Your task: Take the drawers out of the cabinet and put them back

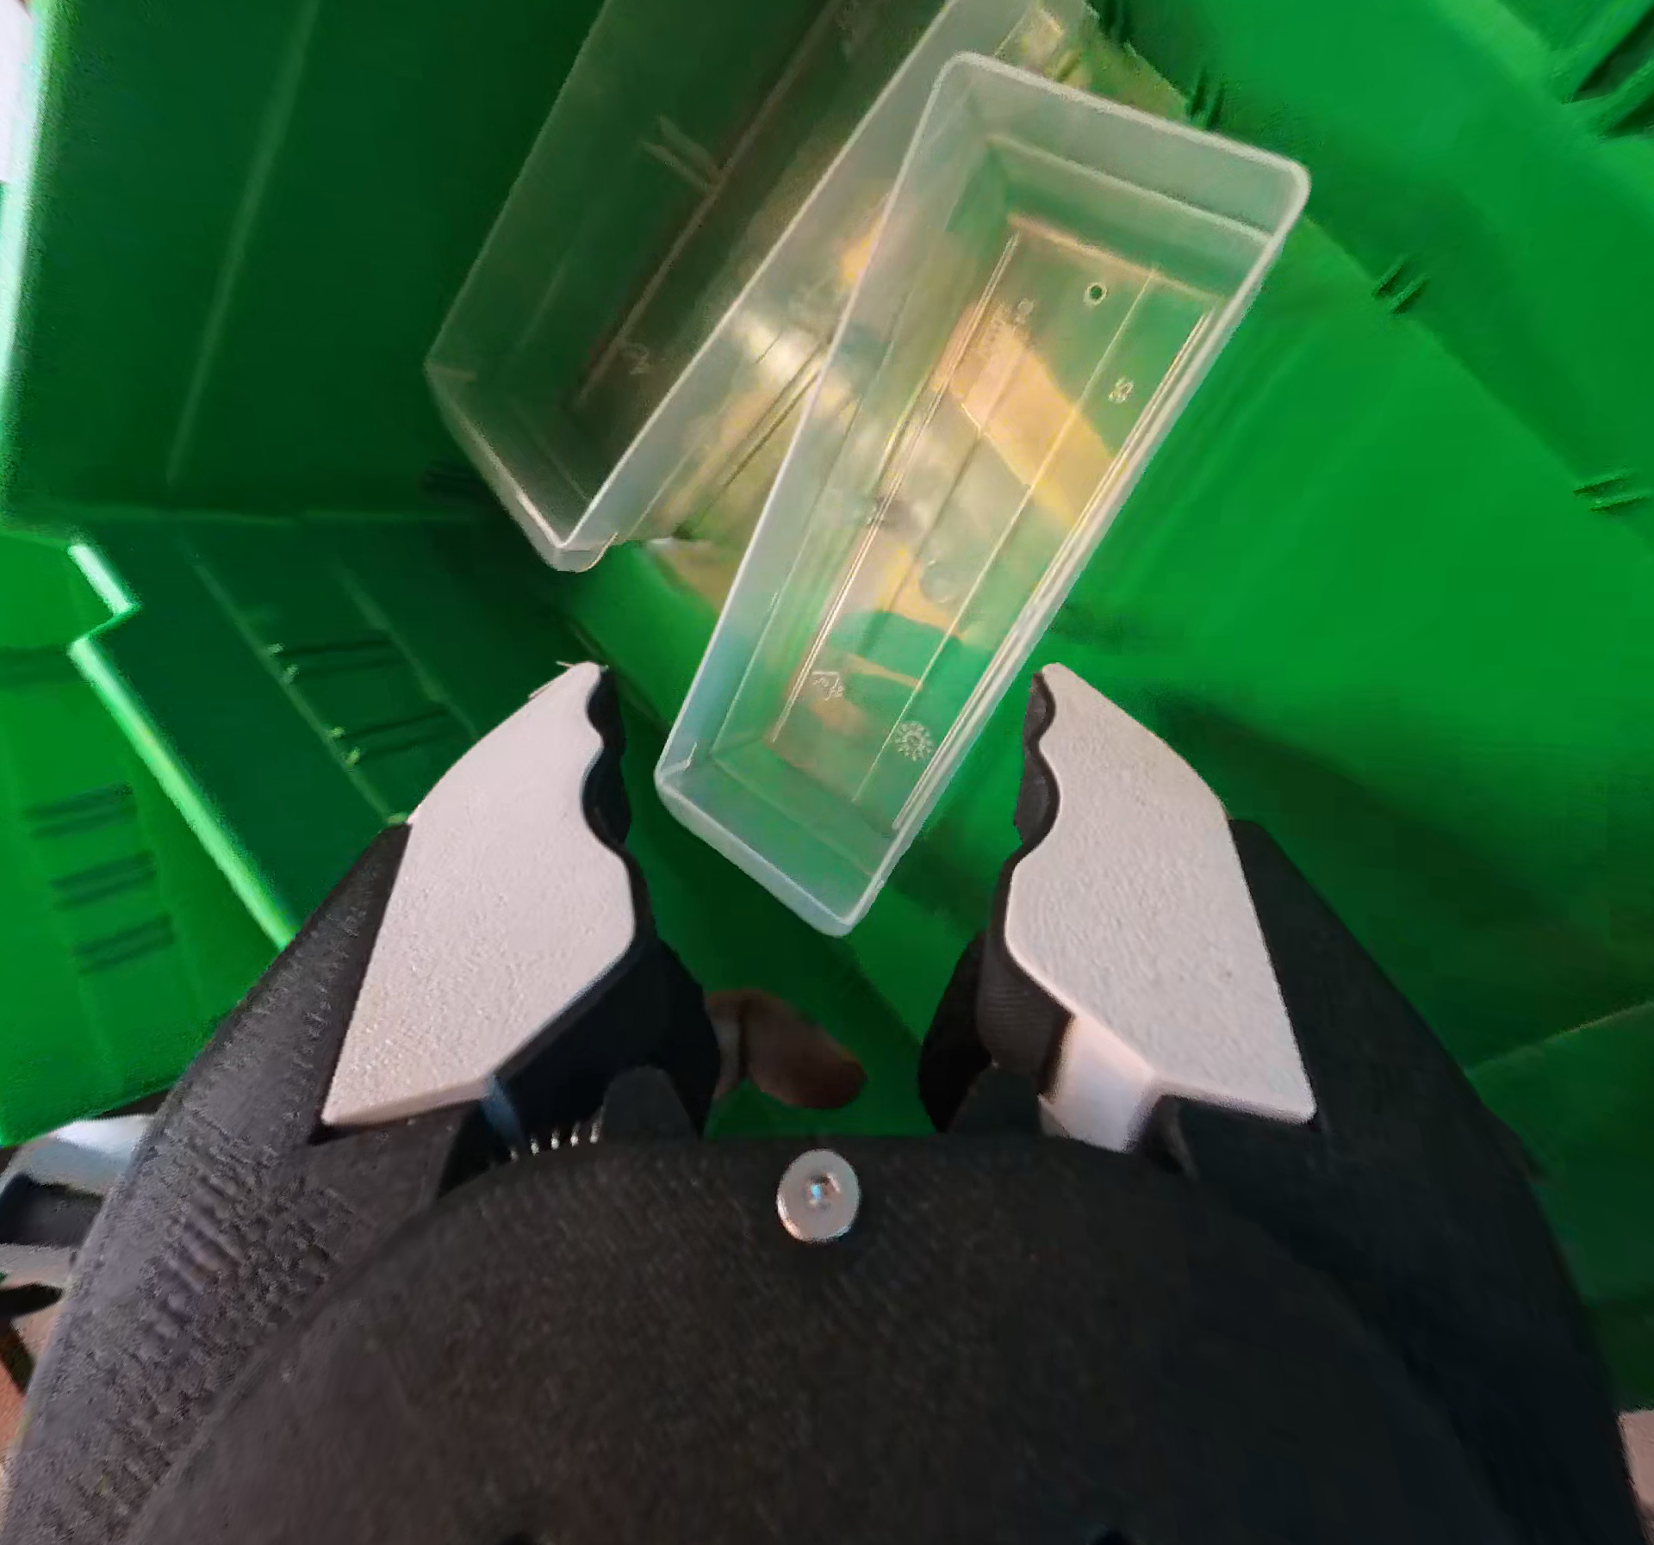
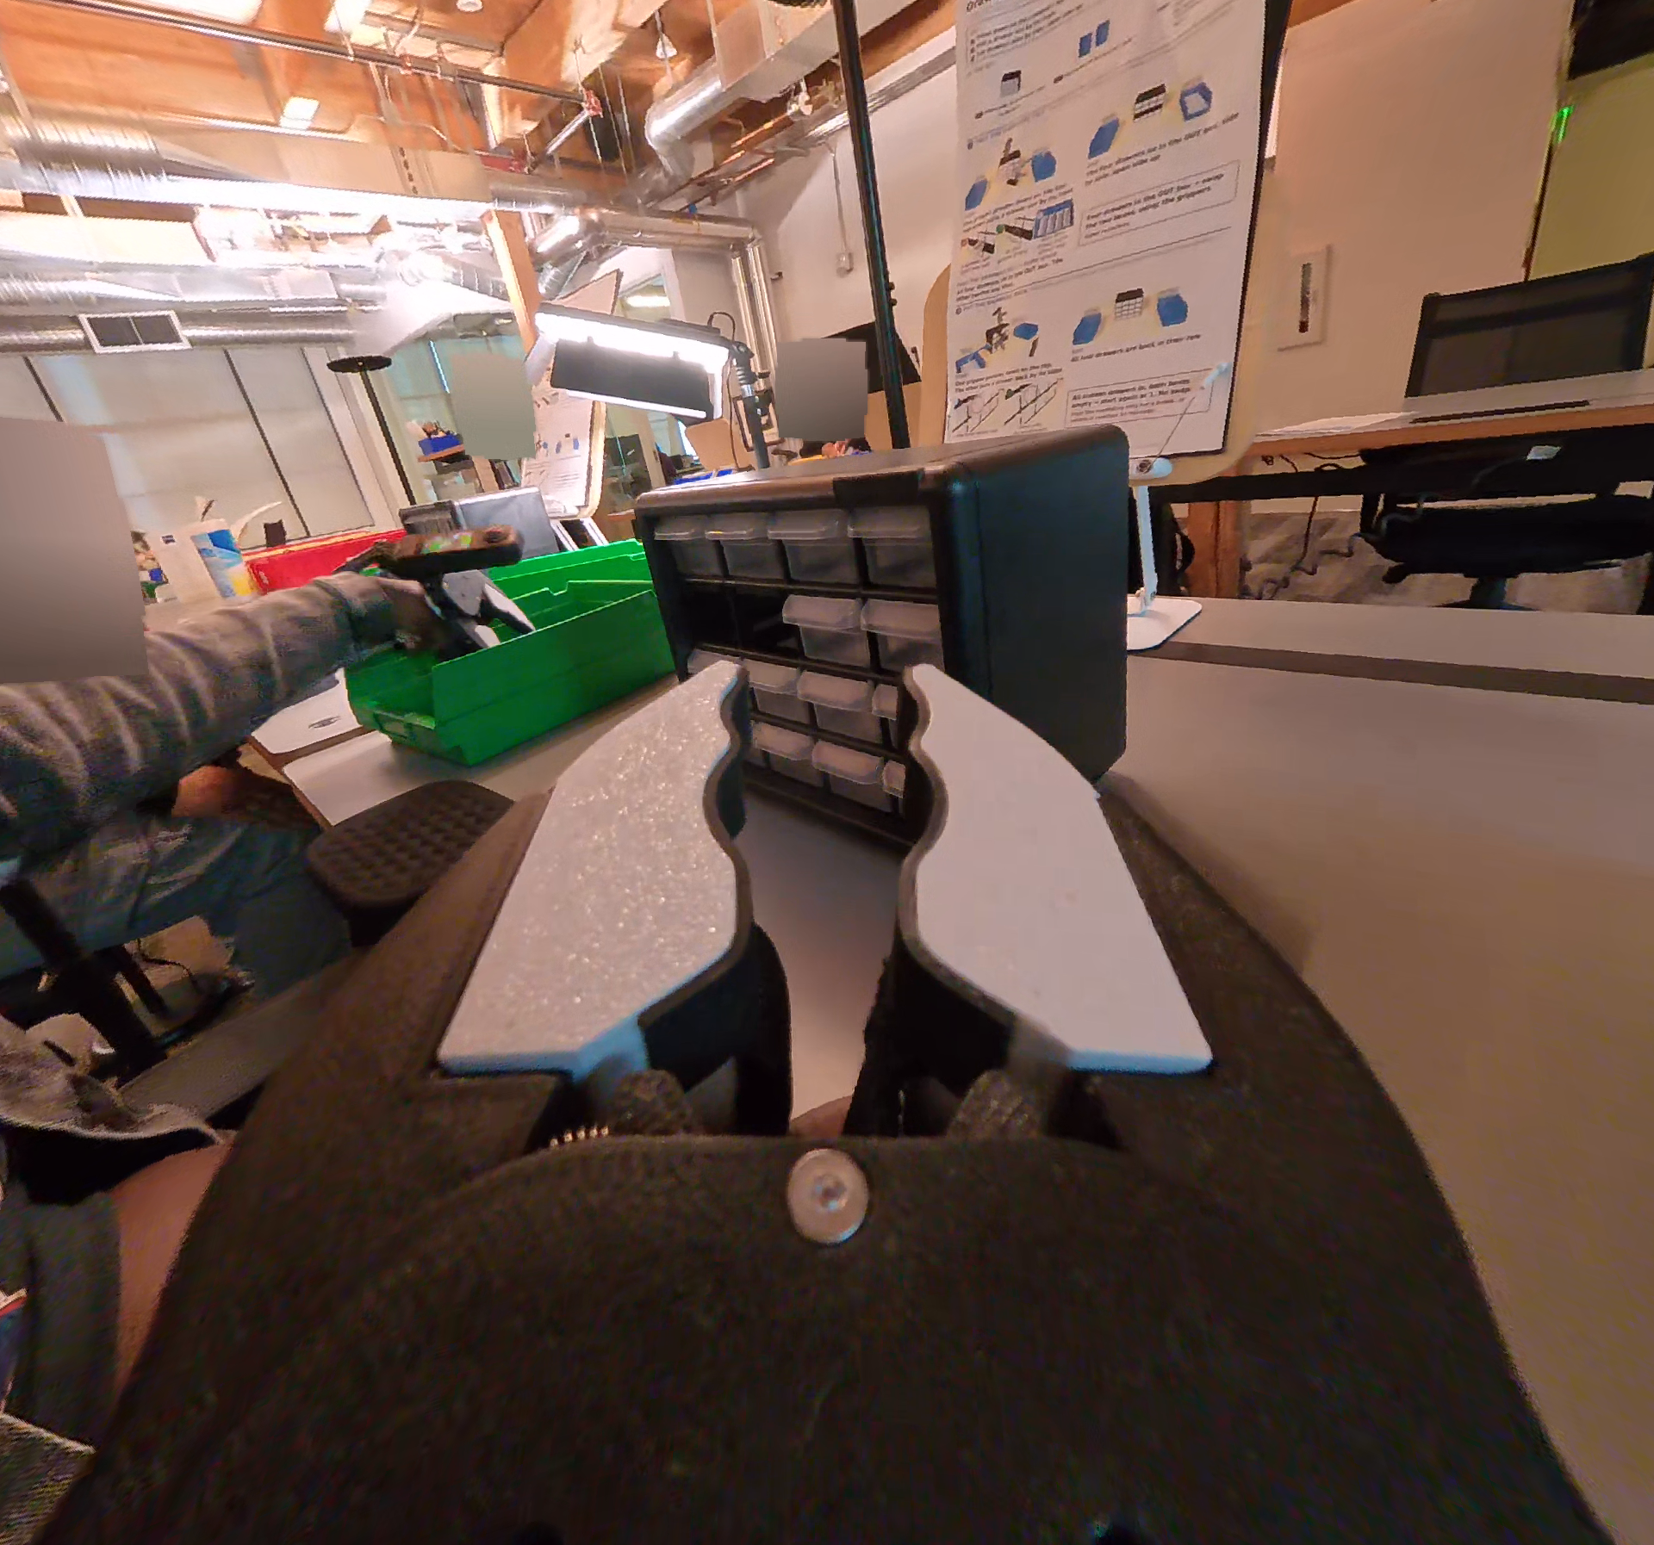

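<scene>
In the left wrist view, two clear plastic drawers lie inside a green bin [image 1: 1342, 518]. The nearer drawer [image 1: 967, 500] lies open side up and leans over the farther drawer [image 1: 716, 231]. My left gripper [image 1: 819, 688] is open just above the near end of the nearer drawer and touches nothing. In the right wrist view, my right gripper [image 2: 823, 688] is open and empty above the table, in front of the black cabinet [image 2: 1011, 571]. The cabinet holds several clear drawers [image 2: 828, 625], and two slots at the left of its second row are empty. The left gripper [image 2: 474, 598] reaches into the green bin [image 2: 537, 679].
A grey table [image 2: 1342, 831] carries the cabinet and the bin. A person's sleeved arm [image 2: 179, 679] stretches from the left to the bin. An instruction poster [image 2: 1110, 187] on a board and a black pole [image 2: 873, 231] stand behind the cabinet. A red bin [image 2: 304, 563] sits farther back.
</scene>
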`<state>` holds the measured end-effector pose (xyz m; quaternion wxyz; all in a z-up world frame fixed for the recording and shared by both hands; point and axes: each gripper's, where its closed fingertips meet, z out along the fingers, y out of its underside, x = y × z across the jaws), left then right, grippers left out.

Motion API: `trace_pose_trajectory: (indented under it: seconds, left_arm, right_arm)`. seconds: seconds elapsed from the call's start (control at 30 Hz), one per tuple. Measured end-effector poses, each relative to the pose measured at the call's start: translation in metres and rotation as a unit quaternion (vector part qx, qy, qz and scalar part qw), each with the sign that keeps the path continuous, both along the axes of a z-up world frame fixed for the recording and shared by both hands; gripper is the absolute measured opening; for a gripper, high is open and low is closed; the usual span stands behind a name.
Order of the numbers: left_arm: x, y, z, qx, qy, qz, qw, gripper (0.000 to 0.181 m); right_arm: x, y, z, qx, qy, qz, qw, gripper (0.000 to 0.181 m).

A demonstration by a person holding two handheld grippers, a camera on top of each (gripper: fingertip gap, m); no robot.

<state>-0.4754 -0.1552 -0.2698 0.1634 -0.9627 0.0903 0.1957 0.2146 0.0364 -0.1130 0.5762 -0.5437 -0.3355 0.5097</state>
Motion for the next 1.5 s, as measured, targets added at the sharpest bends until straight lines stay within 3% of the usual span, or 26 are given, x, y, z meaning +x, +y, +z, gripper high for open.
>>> trace_pose_trajectory:
  seconds: [0.2,0.33,0.53,0.63,0.7,0.83,0.93,1.07,1.2,1.37,1.5]
  left_arm:
    - [0.009,-0.015,-0.014,-0.084,-0.016,-0.026,0.996,0.086]
    - [0.022,-0.035,-0.009,-0.14,0.008,-0.06,0.988,0.066]
    - [0.022,-0.036,-0.012,-0.107,0.034,-0.034,0.993,0.066]
    - [0.027,-0.036,-0.004,-0.045,0.024,0.017,0.999,0.064]
    - [0.041,-0.03,0.011,0.054,-0.003,0.043,0.998,0.063]
    - [0.07,-0.032,0.045,0.235,-0.037,0.077,0.968,0.06]
    - [0.085,-0.039,0.052,0.288,-0.037,0.093,0.952,0.06]
    - [0.091,-0.047,0.041,0.261,0.005,0.094,0.961,0.06]
    - [0.075,-0.054,0.014,0.159,0.054,0.109,0.98,0.061]
    - [0.071,-0.05,0.002,0.114,0.018,0.129,0.985,0.063]
    - [0.065,-0.05,-0.008,0.084,-0.019,0.141,0.986,0.075]
  right_arm:
    - [0.009,0.005,-0.002,-0.004,-0.002,-0.025,1.0,0.029]
    - [0.015,0.007,-0.001,-0.008,0.006,-0.033,0.999,0.028]
    - [0.009,0.004,0.003,-0.002,0.006,-0.022,1.0,0.028]
    - [0.004,0.003,0.002,0.005,-0.005,-0.02,1.0,0.028]
    - [0.002,0.004,-0.001,0.008,-0.014,-0.022,1.0,0.028]
    - [-0.002,0.005,-0.006,0.003,-0.019,-0.019,1.0,0.028]
    - [-0.005,0.002,-0.008,0.002,-0.021,-0.014,1.0,0.028]
    - [-0.007,-0.001,-0.006,0.014,-0.027,-0.017,0.999,0.028]
    - [-0.008,-0.002,-0.003,0.019,-0.028,-0.019,0.999,0.028]
    - [-0.007,0.0,-0.006,0.017,-0.033,-0.024,0.999,0.028]
    - [-0.005,0.001,-0.006,0.017,-0.031,-0.028,0.999,0.028]
